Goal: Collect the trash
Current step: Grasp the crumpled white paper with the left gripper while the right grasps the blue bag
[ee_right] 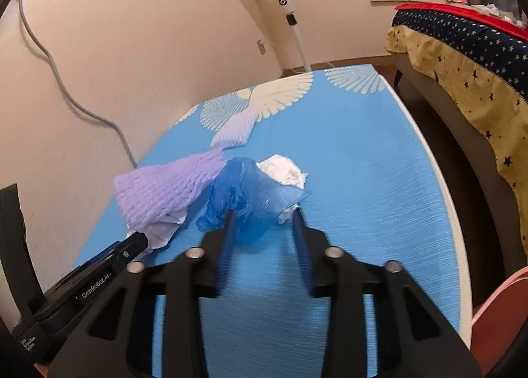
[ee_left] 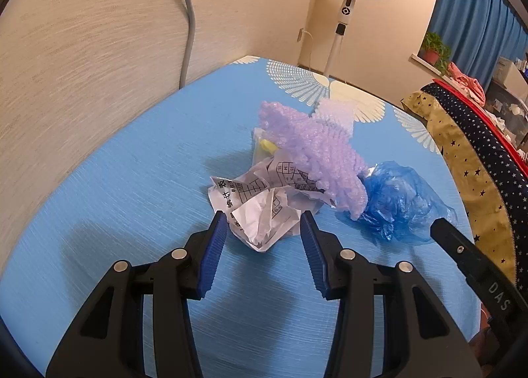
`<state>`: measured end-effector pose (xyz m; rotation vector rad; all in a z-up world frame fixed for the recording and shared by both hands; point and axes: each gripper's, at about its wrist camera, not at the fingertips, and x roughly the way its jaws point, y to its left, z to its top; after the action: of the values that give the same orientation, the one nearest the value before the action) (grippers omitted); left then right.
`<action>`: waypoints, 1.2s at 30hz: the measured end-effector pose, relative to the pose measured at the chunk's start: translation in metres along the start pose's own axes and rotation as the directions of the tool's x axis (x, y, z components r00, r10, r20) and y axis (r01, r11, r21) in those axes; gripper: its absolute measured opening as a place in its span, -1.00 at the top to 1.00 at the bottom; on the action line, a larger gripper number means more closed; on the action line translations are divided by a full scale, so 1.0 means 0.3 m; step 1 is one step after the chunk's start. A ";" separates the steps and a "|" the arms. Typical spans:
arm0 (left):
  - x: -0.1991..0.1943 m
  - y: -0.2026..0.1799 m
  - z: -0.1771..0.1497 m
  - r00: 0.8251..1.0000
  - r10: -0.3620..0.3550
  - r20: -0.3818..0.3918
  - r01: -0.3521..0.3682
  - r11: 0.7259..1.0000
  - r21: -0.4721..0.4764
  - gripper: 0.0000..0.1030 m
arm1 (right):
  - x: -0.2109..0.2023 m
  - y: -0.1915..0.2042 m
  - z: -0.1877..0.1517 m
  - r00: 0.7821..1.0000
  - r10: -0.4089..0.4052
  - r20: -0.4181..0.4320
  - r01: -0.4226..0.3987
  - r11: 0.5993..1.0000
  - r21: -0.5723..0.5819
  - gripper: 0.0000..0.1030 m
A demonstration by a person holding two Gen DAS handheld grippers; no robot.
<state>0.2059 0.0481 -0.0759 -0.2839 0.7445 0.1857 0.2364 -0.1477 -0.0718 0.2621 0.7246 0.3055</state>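
Where the left wrist view looks along its own fingers, the crumpled printed paper (ee_left: 260, 209) lies dead ahead of the left gripper (ee_left: 264, 223), its near lobe already between the fingertips. Jaws stand apart, about half spread; neither blue pad visibly presses the paper, so nothing is held. The paper wad runs crosswise to the jaws and is wider than the gap. Beyond it and to the right sits the purple foam net (ee_left: 313, 157), draped over the paper's far side; the blue plastic bag (ee_left: 399, 203) lies right of the jaws, on the bench (ee_left: 132, 180).

In the right wrist view, the blue plastic bag (ee_right: 247, 200) lies straight ahead of the right gripper (ee_right: 264, 213), fingertips either side of its near edge. View is blurred; the jaws look narrowly apart, and whether the pads pinch the film I cannot tell. White tissue (ee_right: 283, 173) sits just behind the bag. Judgement: each hand is nearer its own item, left for paper, right for bag.
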 end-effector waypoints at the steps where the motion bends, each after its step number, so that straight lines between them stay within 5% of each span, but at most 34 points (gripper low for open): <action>1: 0.002 0.000 -0.002 1.000 -0.002 -0.003 0.002 1.000 0.001 0.24 | 0.001 0.004 -0.002 1.000 0.009 -0.004 -0.009 1.000 -0.005 0.84; 4: 0.004 0.006 -0.007 1.000 -0.006 -0.013 0.006 1.000 -0.001 0.75 | -0.011 0.022 -0.002 1.000 0.021 0.004 -0.021 0.999 -0.028 0.98; 6: -0.004 0.011 -0.008 1.000 -0.002 -0.007 0.002 1.000 -0.004 0.86 | -0.021 0.033 -0.001 1.000 0.028 0.007 -0.027 0.999 -0.037 0.99; 17: -0.116 0.027 -0.008 0.999 0.029 0.027 -0.029 1.000 -0.004 0.91 | -0.184 0.109 -0.003 0.998 0.034 0.047 -0.029 0.994 -0.101 0.99; 36: -0.390 0.010 -0.094 0.996 -0.060 0.068 0.057 0.997 0.045 0.92 | -0.551 0.122 -0.069 0.990 -0.068 0.122 0.089 0.980 -0.176 0.99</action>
<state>0.1026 0.0341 -0.0157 -0.2571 0.6700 0.1232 0.0985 -0.1710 0.0260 0.0770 0.5869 0.2769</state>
